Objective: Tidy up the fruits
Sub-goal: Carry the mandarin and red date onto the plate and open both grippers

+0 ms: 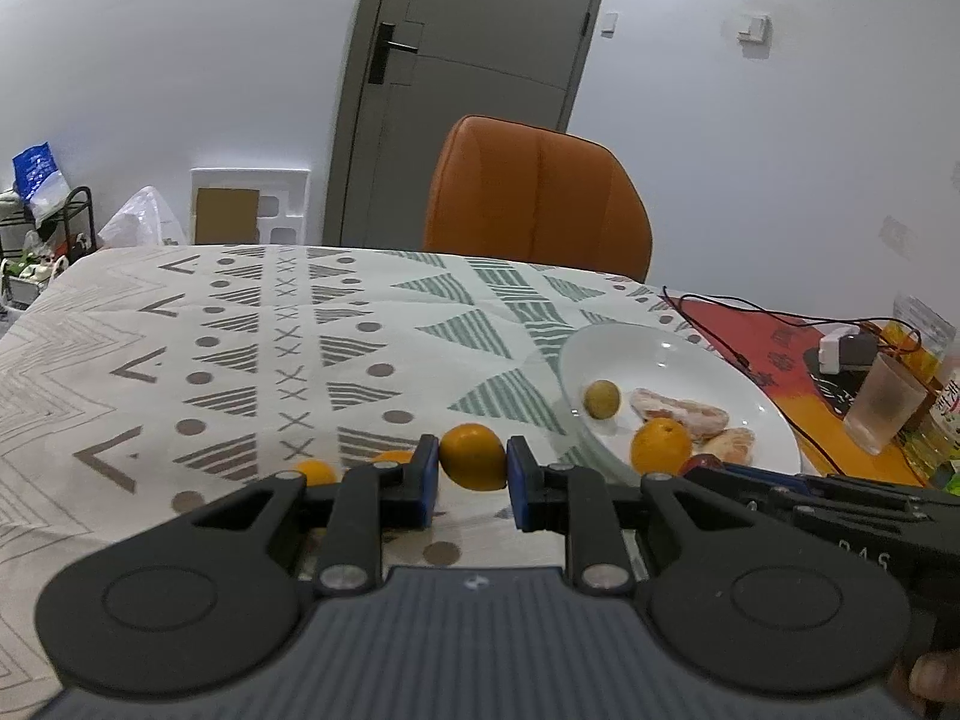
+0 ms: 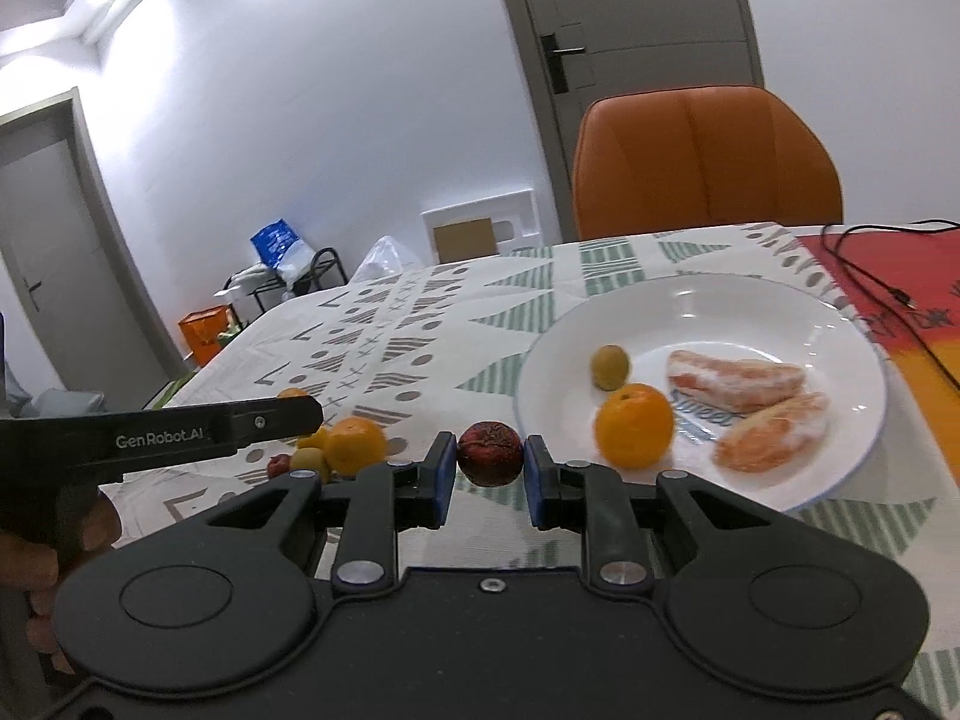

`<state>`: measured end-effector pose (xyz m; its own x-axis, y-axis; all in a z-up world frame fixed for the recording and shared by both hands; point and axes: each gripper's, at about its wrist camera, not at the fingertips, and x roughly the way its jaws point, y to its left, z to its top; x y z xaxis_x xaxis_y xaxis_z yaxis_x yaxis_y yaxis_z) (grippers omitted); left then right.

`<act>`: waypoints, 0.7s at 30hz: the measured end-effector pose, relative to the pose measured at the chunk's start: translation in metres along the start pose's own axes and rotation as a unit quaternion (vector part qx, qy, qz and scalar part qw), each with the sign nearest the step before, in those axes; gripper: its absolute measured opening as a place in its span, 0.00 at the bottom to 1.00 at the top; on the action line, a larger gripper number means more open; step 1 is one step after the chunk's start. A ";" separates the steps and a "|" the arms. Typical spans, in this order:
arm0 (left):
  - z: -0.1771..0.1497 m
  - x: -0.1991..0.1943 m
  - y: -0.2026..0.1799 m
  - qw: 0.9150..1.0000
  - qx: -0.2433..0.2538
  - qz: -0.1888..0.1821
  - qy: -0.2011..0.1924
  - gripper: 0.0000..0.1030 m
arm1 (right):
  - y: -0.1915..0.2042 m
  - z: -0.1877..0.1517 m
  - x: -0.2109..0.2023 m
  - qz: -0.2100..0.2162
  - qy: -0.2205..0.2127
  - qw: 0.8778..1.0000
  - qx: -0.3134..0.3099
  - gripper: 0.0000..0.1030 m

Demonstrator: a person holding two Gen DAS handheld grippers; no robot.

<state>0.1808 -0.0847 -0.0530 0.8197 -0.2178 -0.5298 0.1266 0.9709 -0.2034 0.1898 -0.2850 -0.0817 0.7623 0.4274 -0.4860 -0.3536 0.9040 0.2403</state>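
My left gripper [image 1: 472, 471] is shut on a small orange [image 1: 472, 456], held above the patterned tablecloth just left of the white plate [image 1: 648, 348]. My right gripper [image 2: 487, 468] is shut on a dark red wrinkled fruit [image 2: 489, 453], left of the plate [image 2: 750, 300]. The plate holds a green fruit [image 2: 609, 366], an orange [image 2: 633, 425] and two peeled citrus pieces [image 2: 735, 379]. Loose fruits lie on the cloth at left: oranges [image 2: 355, 444], a green one [image 2: 310, 461] and a small red one [image 2: 277, 465]. The left gripper's body [image 2: 180, 429] shows in the right wrist view.
An orange chair [image 1: 537, 198] stands behind the table. At the right lie a red mat [image 1: 762, 336] with black cables, a white charger [image 1: 837, 348], a frosted cup [image 1: 885, 411] and packets. The table's left edge drops off near a rack with bags [image 1: 45, 216].
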 end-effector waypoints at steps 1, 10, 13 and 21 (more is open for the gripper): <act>0.000 0.001 -0.002 1.000 0.002 -0.001 0.000 0.22 | -0.003 0.000 -0.001 -0.002 -0.001 1.000 0.002 0.22; 0.003 0.012 -0.023 1.000 0.017 -0.013 0.003 0.22 | -0.027 -0.002 -0.012 -0.021 -0.011 0.999 0.021 0.22; 0.004 0.016 -0.030 1.000 0.023 -0.017 0.004 0.22 | -0.035 -0.003 -0.014 -0.028 -0.012 0.999 0.027 0.22; 0.008 0.027 -0.046 0.999 0.037 -0.026 0.005 0.22 | -0.050 -0.004 -0.015 -0.038 -0.016 0.998 0.041 0.22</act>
<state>0.2023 -0.1343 -0.0514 0.8051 -0.2684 -0.5290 0.2096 0.9630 -0.1695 0.1943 -0.3369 -0.0900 0.8026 0.3556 -0.4789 -0.2496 0.9294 0.2717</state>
